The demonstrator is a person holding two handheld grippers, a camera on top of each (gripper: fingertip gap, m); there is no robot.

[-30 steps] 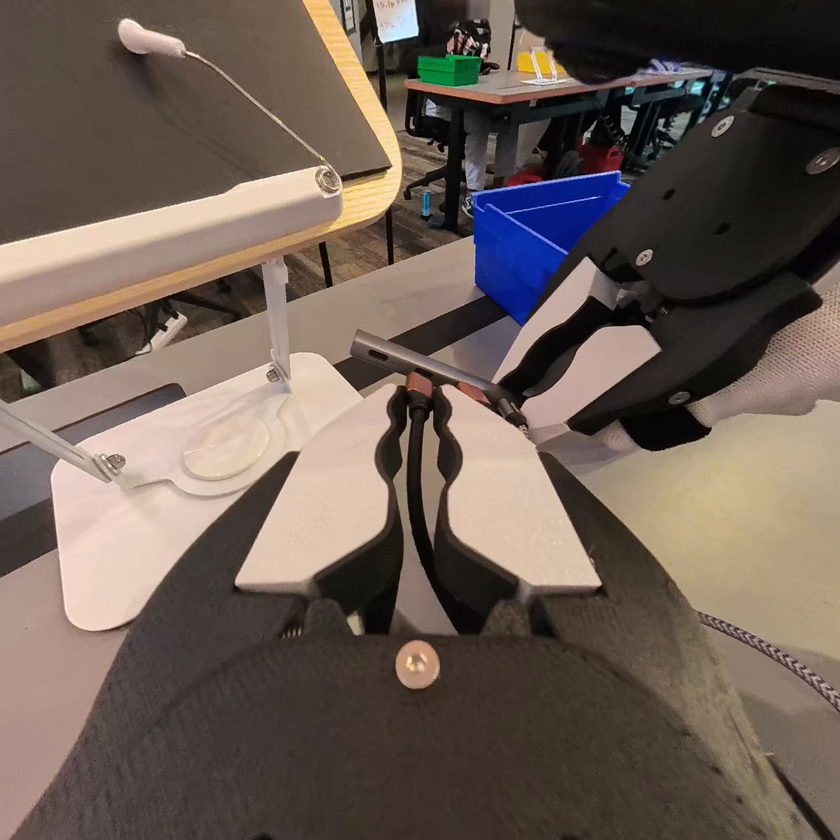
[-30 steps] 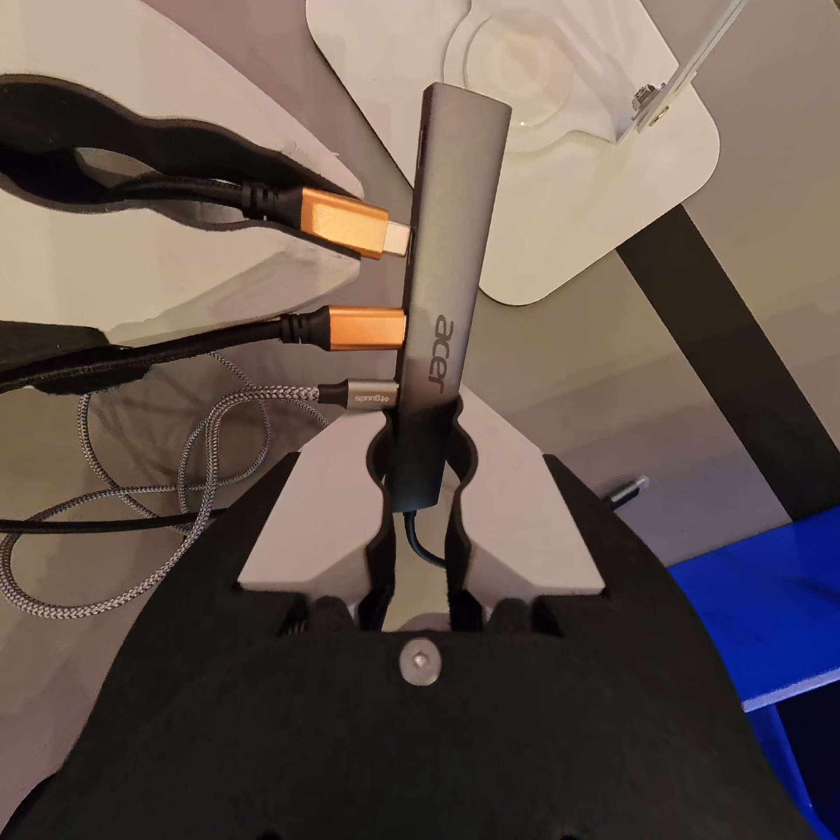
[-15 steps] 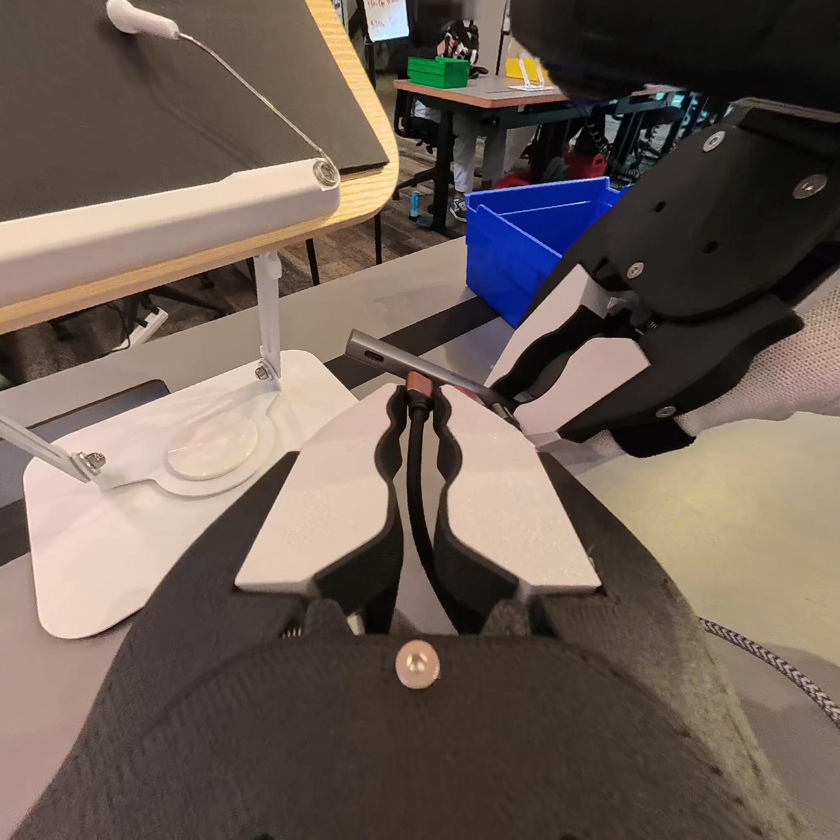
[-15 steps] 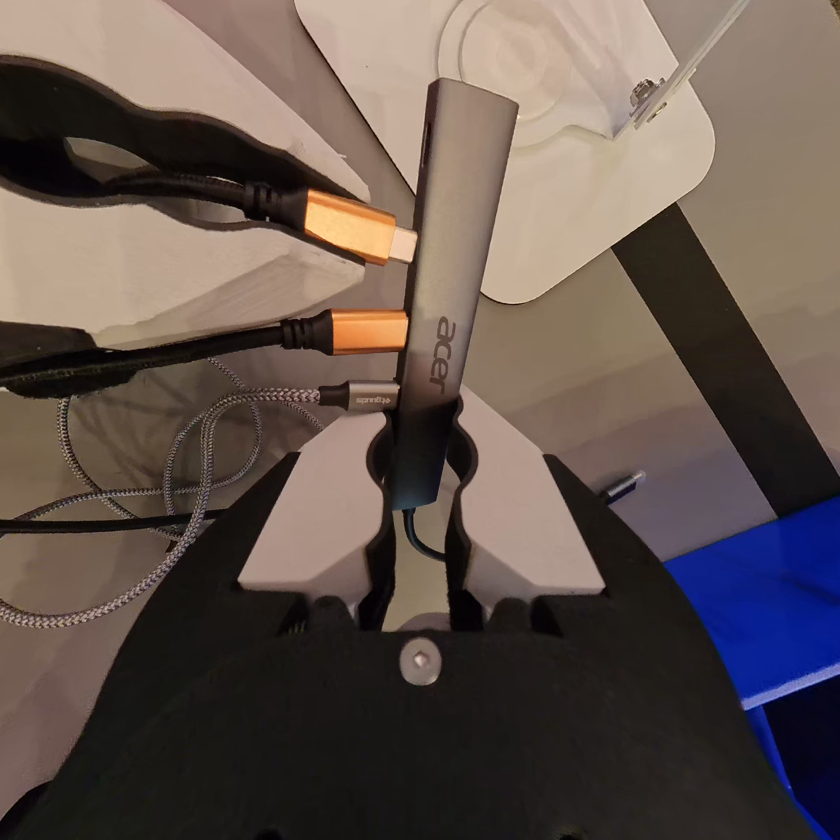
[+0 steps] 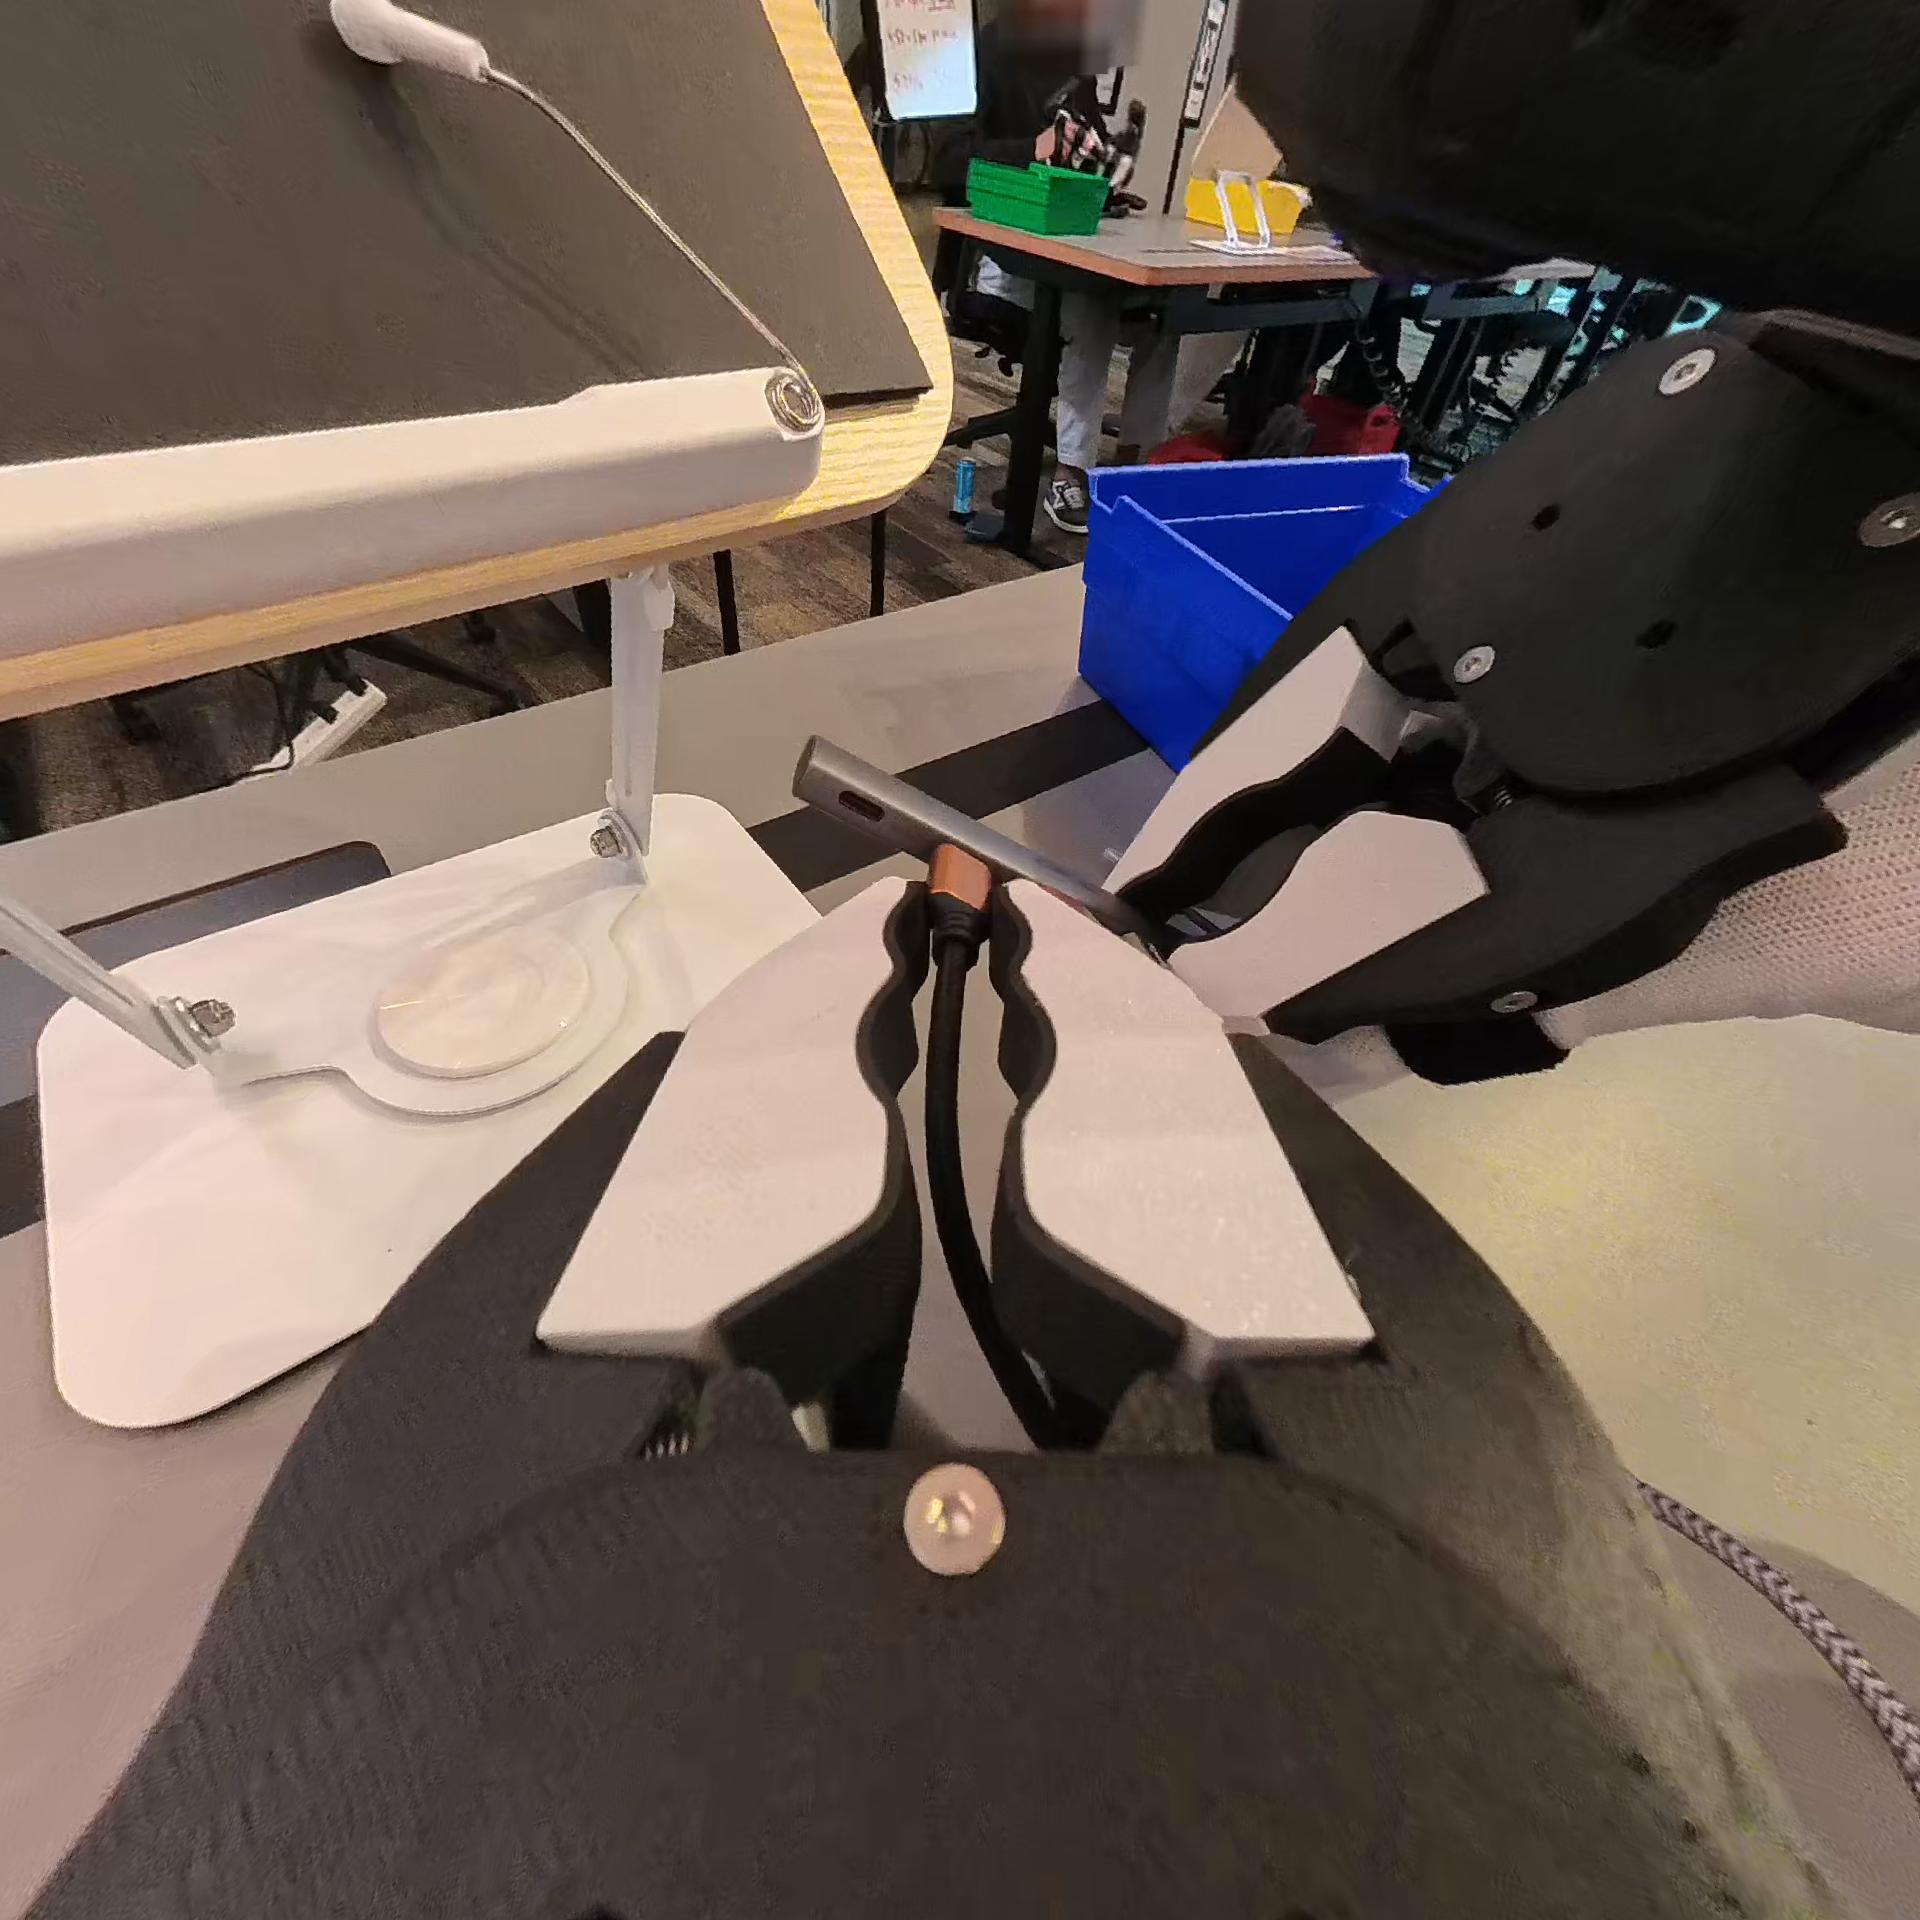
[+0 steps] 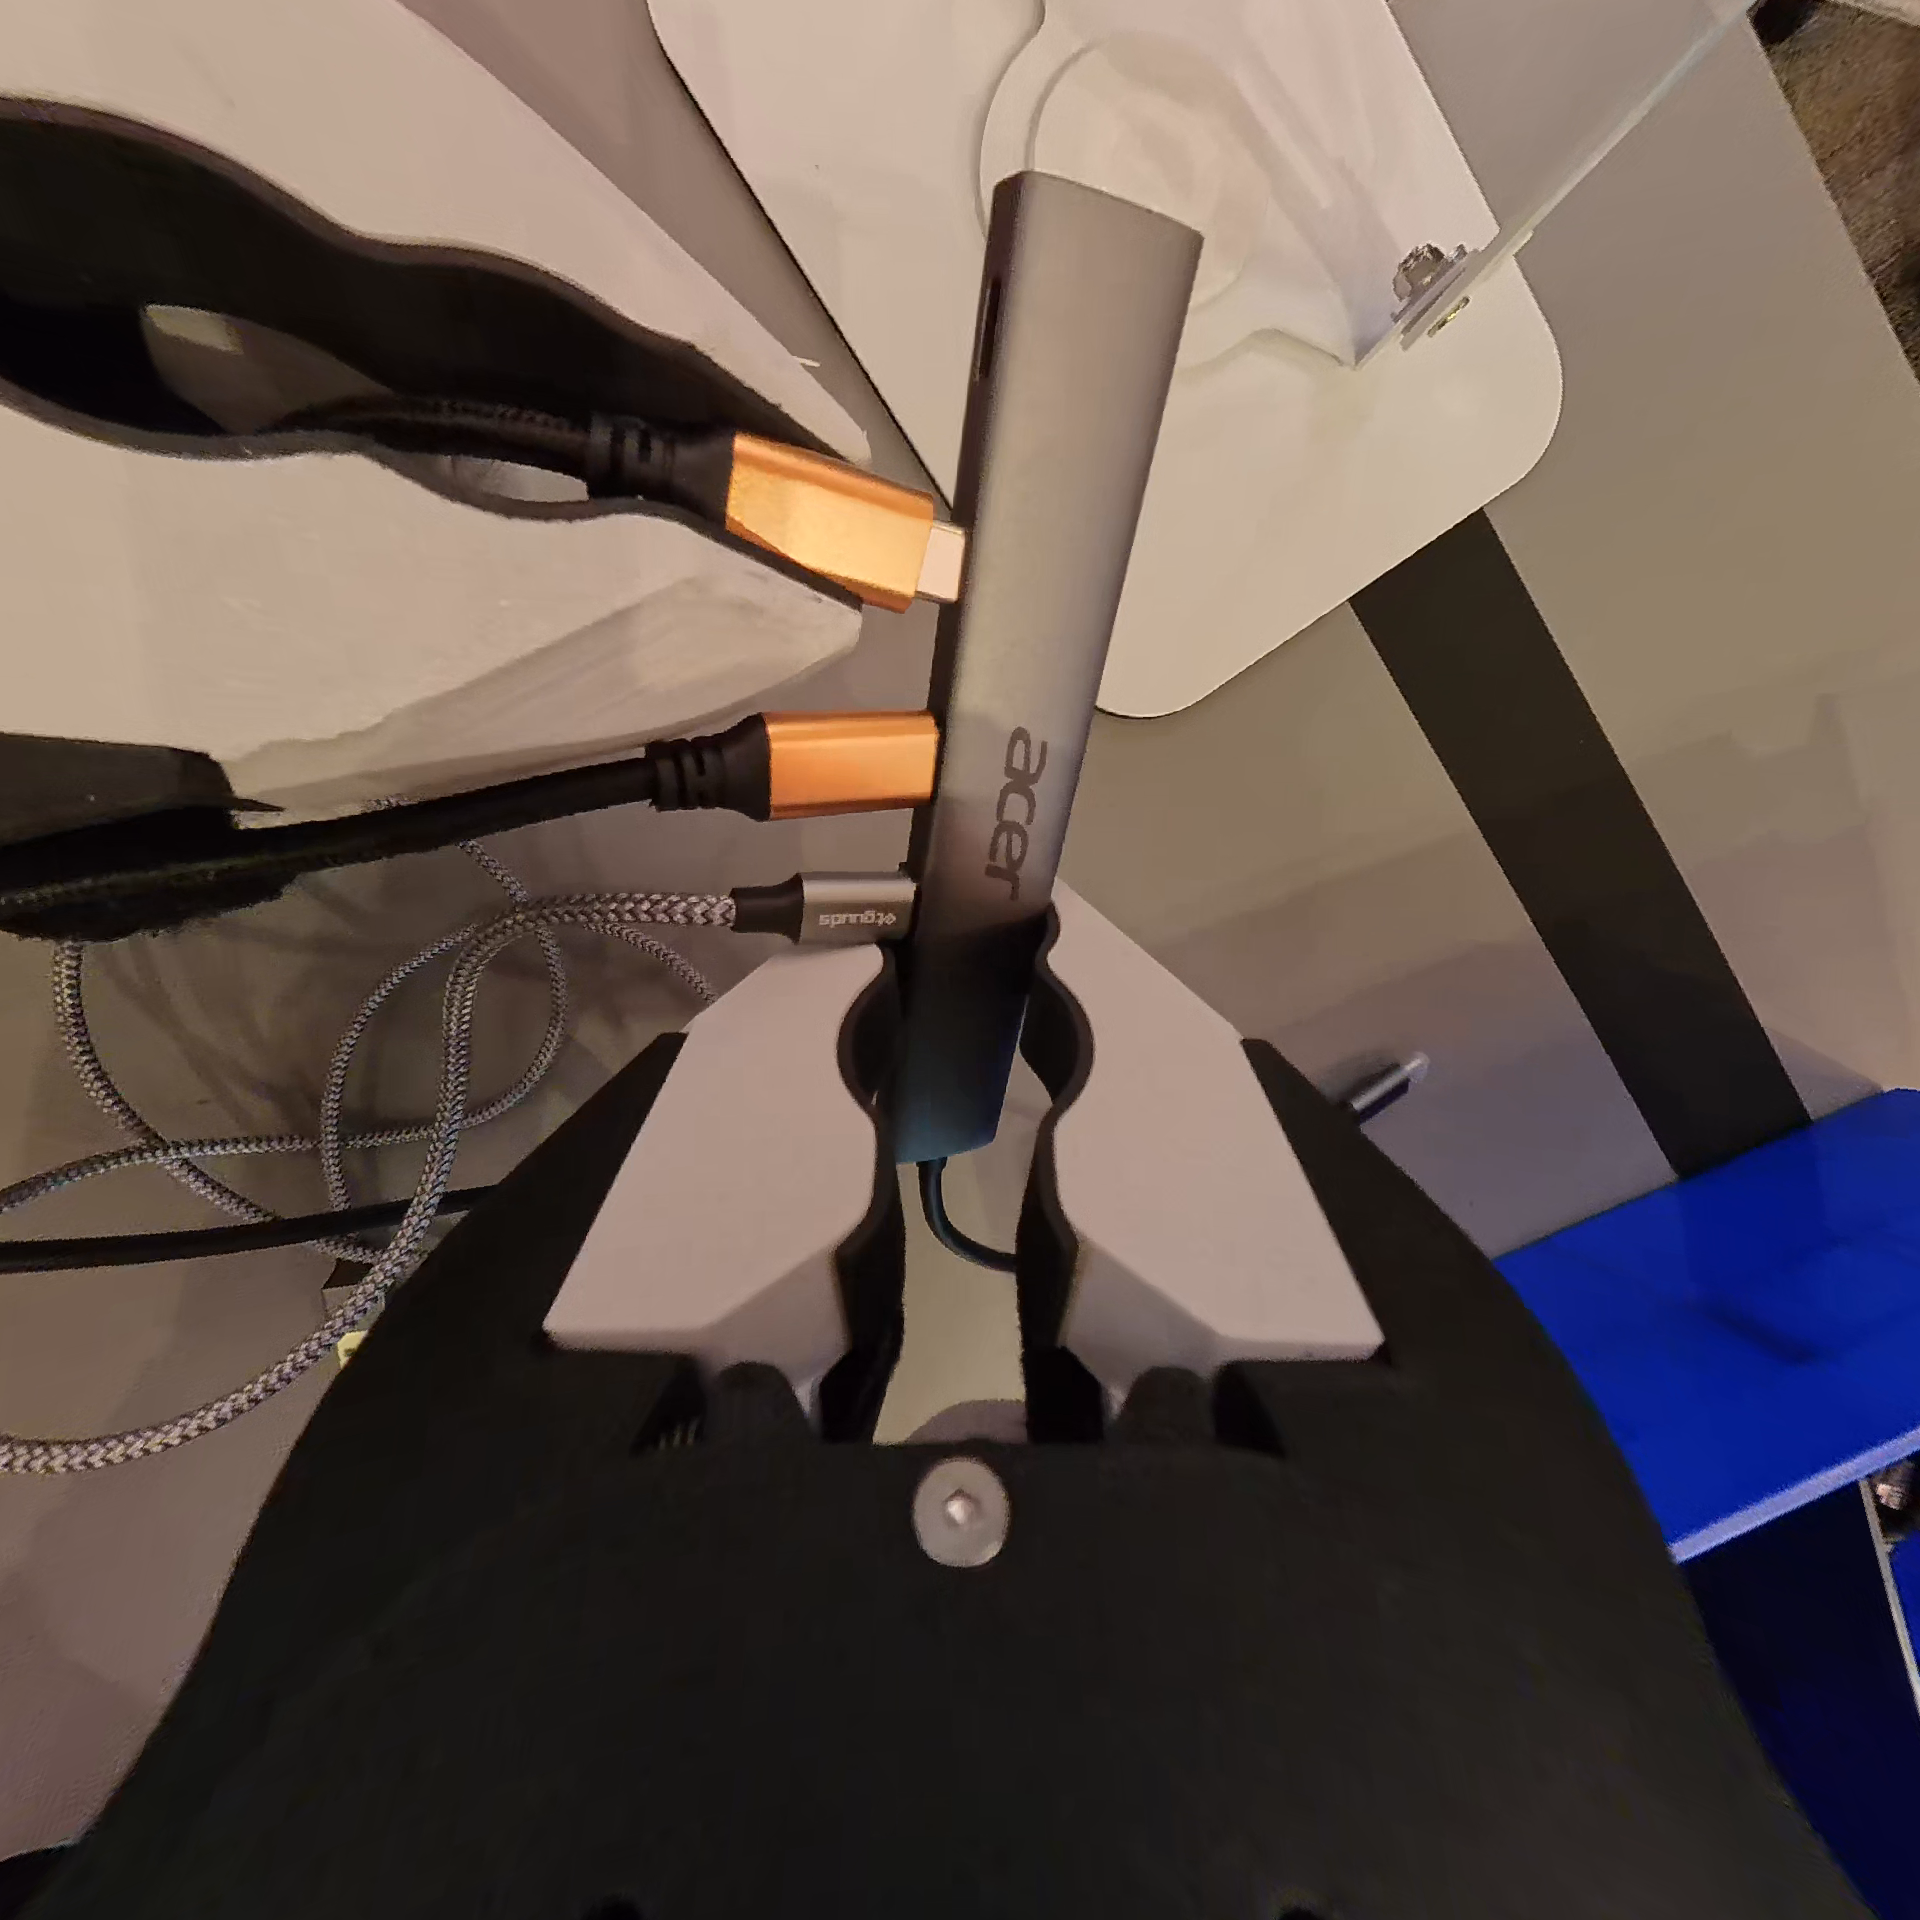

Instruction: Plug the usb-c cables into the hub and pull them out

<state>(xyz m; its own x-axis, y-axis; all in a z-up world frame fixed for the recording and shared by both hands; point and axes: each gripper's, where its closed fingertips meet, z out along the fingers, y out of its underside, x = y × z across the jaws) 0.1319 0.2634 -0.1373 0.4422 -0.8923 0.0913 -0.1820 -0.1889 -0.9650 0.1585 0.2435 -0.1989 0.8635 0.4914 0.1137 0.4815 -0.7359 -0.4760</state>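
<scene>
My right gripper (image 6: 966,945) is shut on the lower end of a grey hub (image 6: 1070,520) and holds it upright off the table. My left gripper (image 5: 954,894) is shut on a black cable with an orange plug (image 6: 826,514). The plug's silver tip touches the hub's left side and still shows. Below it, a second orange plug (image 6: 852,764) and a grey braided cable's plug (image 6: 831,906) sit in the hub. In the left wrist view the hub (image 5: 894,816) lies across just ahead of the held plug (image 5: 956,878), with the right gripper (image 5: 1174,920) at its right end.
A white stand base (image 5: 260,1195) carries a tilted black board (image 5: 312,260) on the left. A blue bin (image 5: 1195,582) stands behind the right gripper. Braided cable loops (image 6: 343,1091) lie on the grey table, and a loose grey connector (image 6: 1387,1081) lies near the bin. Left tips to right tips: about 7 centimetres.
The hub's top has leaned slightly to the right. The held orange plug has stayed at the hub's side with its tip showing. Both grippers stay shut.
</scene>
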